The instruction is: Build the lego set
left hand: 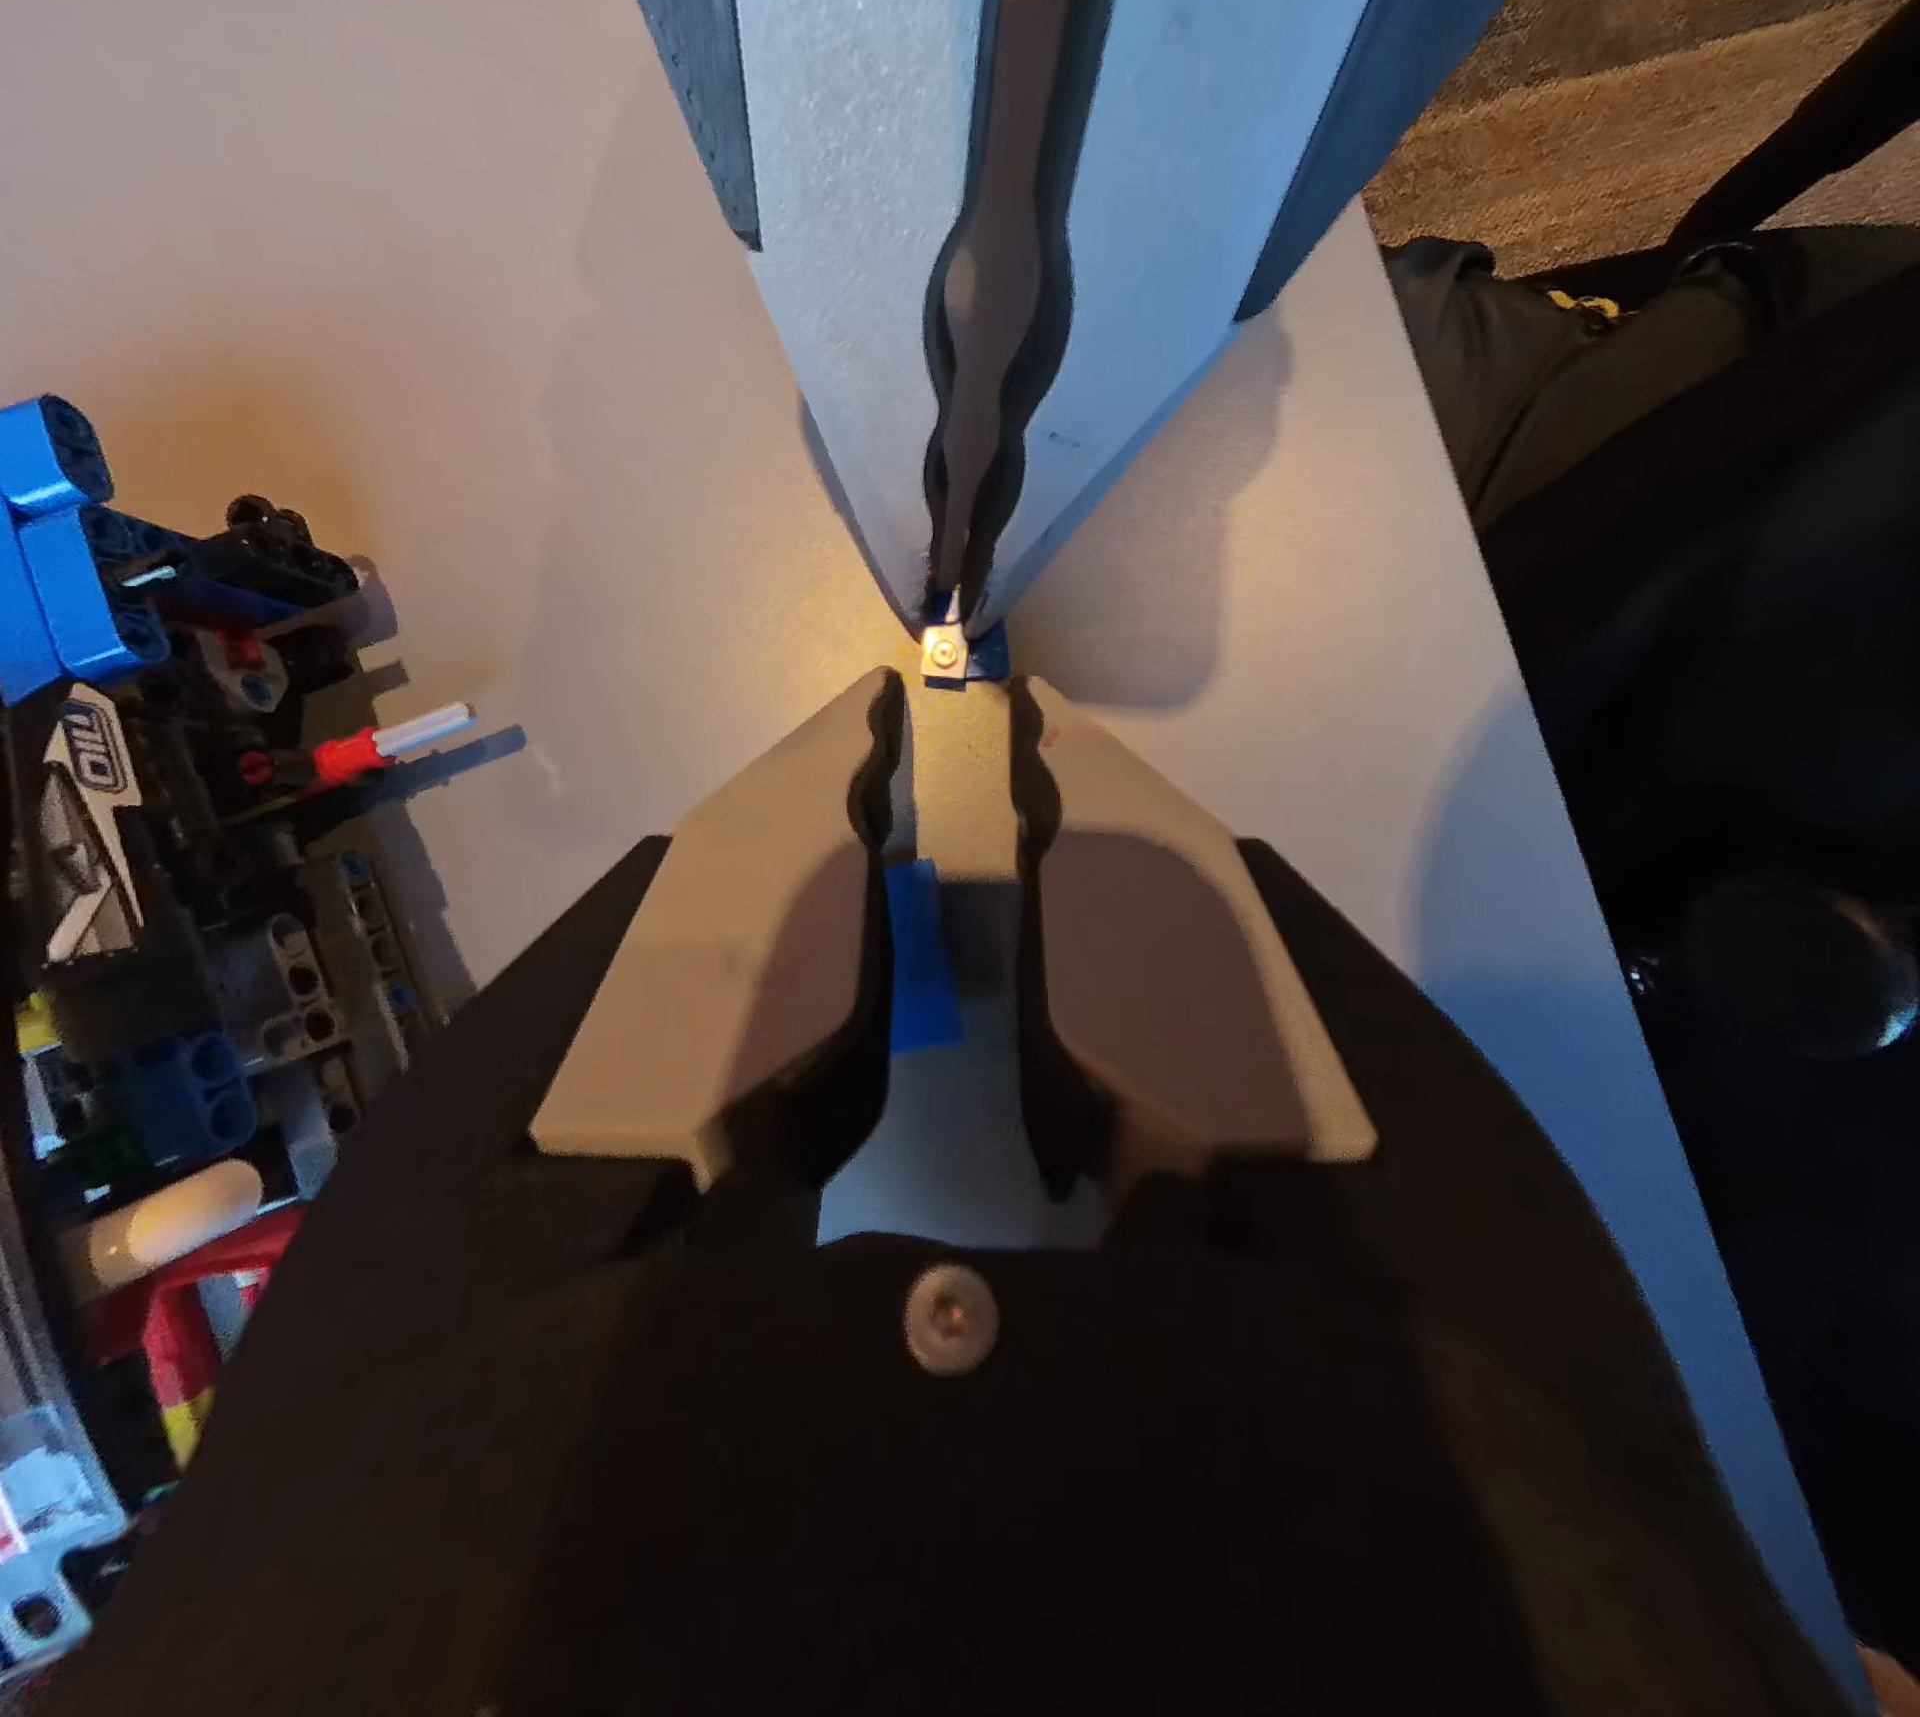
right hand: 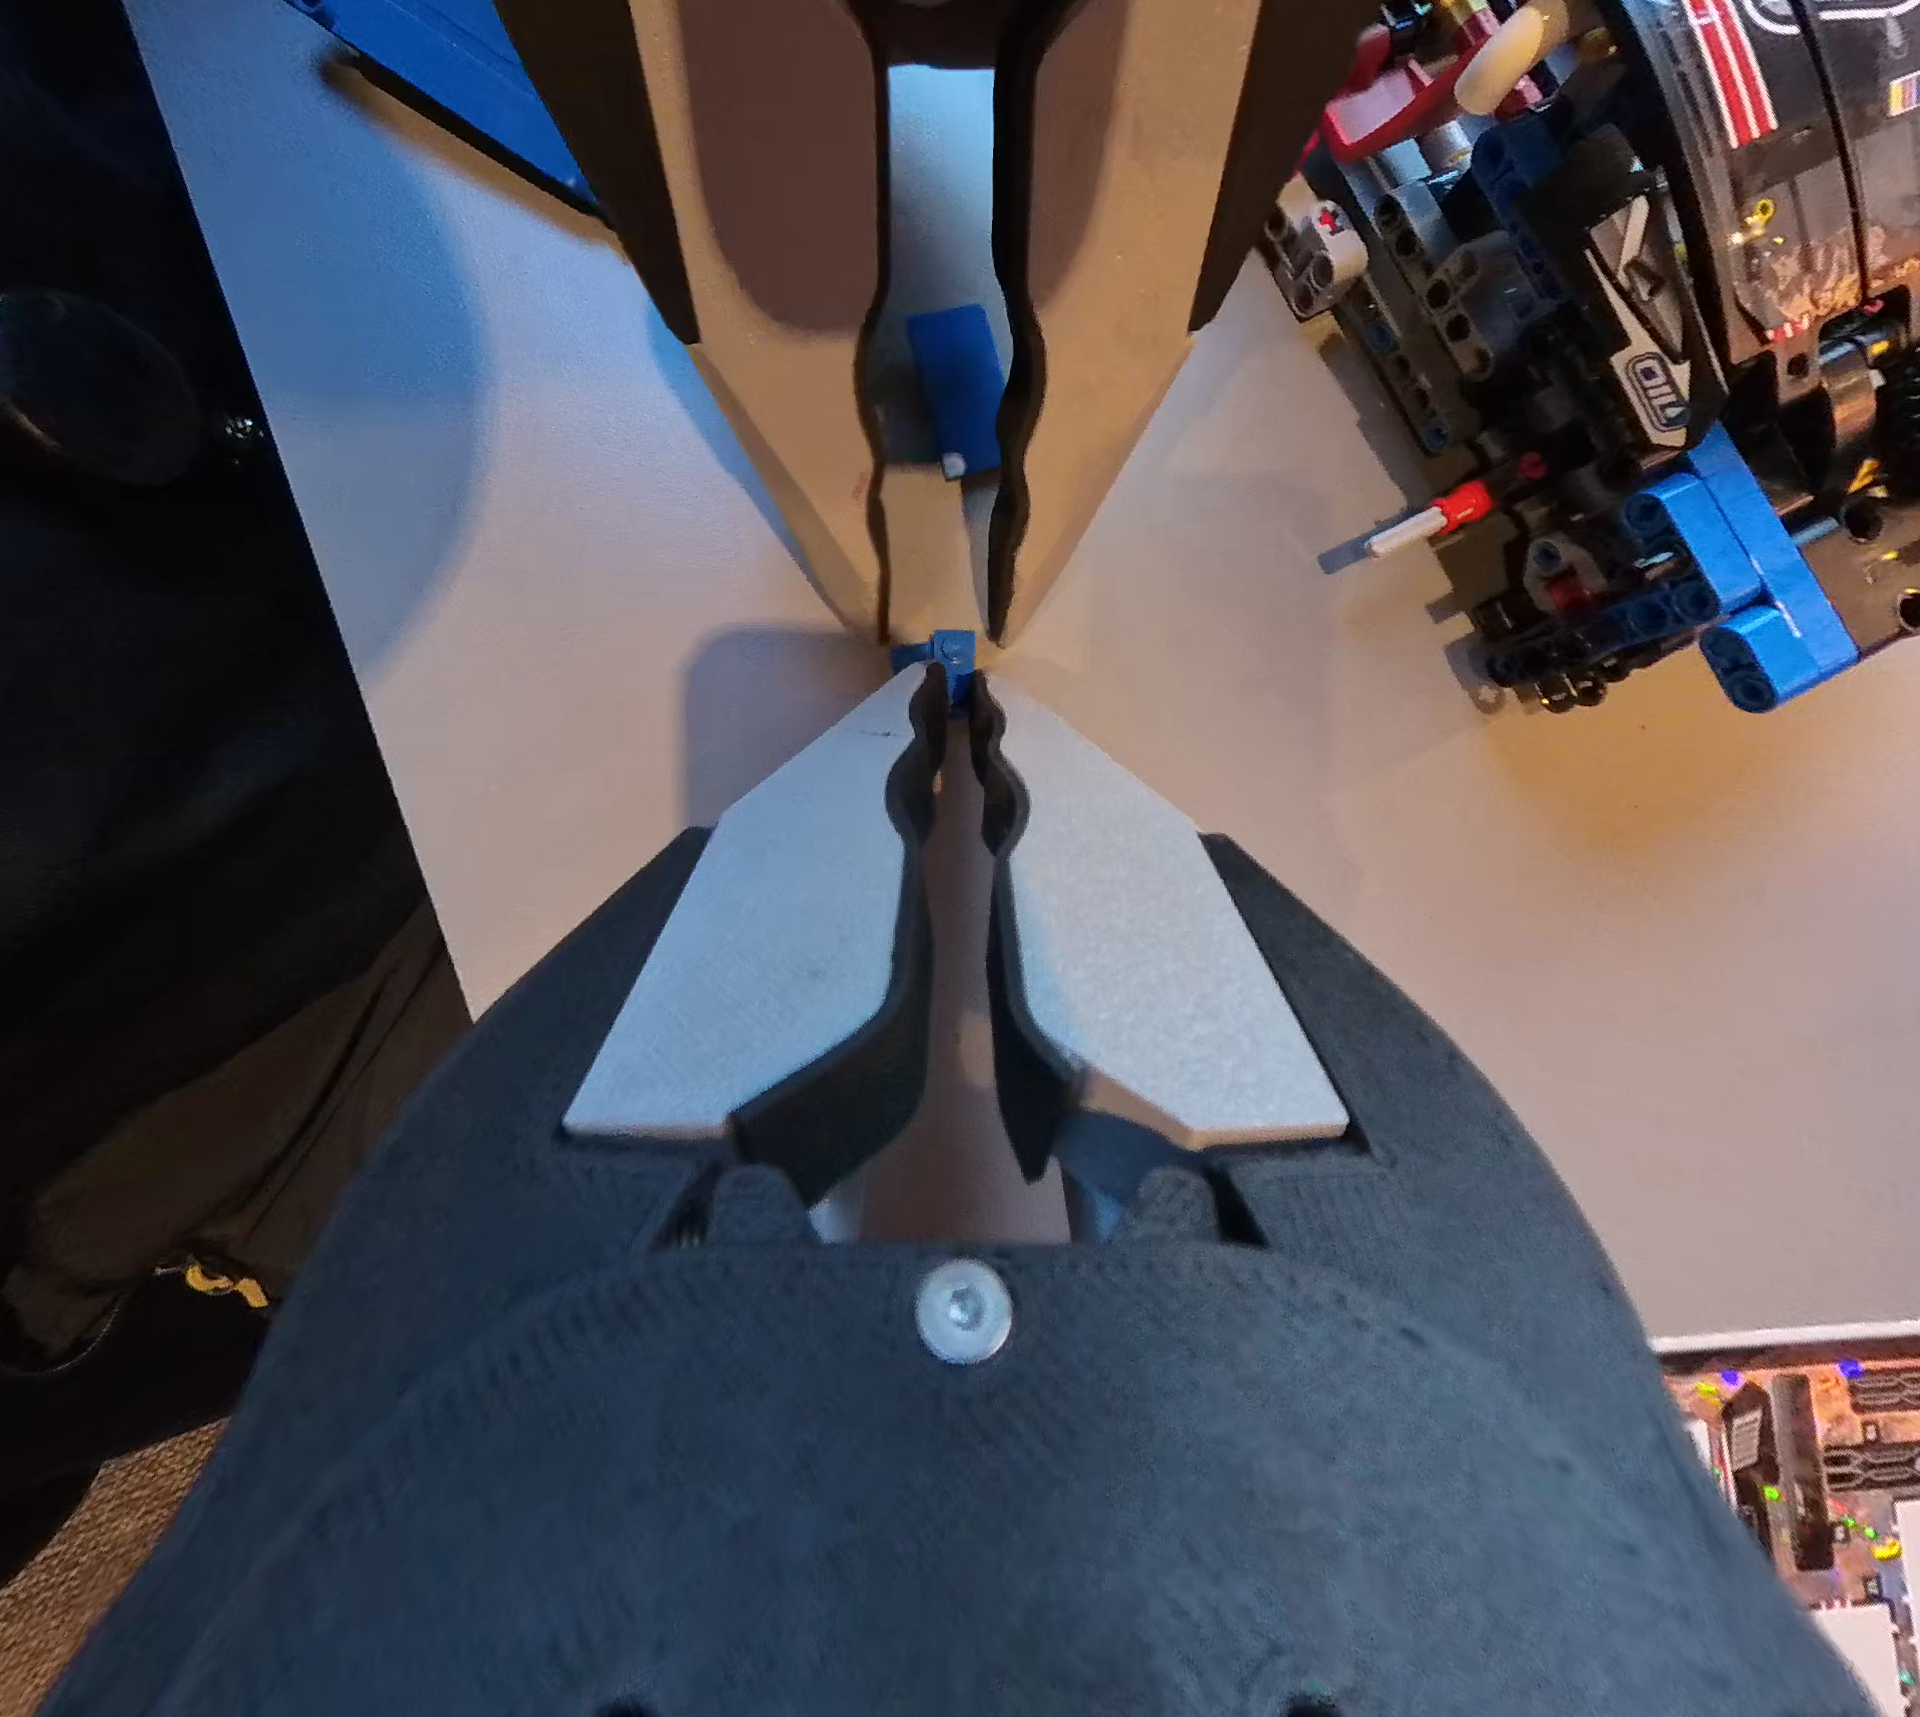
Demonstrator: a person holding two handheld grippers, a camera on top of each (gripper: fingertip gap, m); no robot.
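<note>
The pale table carries everything, its long edge running beside a dark bag on the floor. Largest on it is the half-built lego car, black and grey with blue beams and a red-tipped axle sticking out, set toward the table's far side in the right wrist view (it shows along the left edge of the left wrist view). A printed instruction sheet lies at the table's corner beyond the car. A long blue panel rests near the table's long edge, and a shorter blue plate lies flat on the table under the left gripper. The two grippers meet tip to tip over the middle of the table. The right gripper has its fingers clenched on a small blue brick, seen in the left wrist view with its stud catching the light. The left gripper hovers just beside that brick, fingers released with a clear gap between them.
</note>
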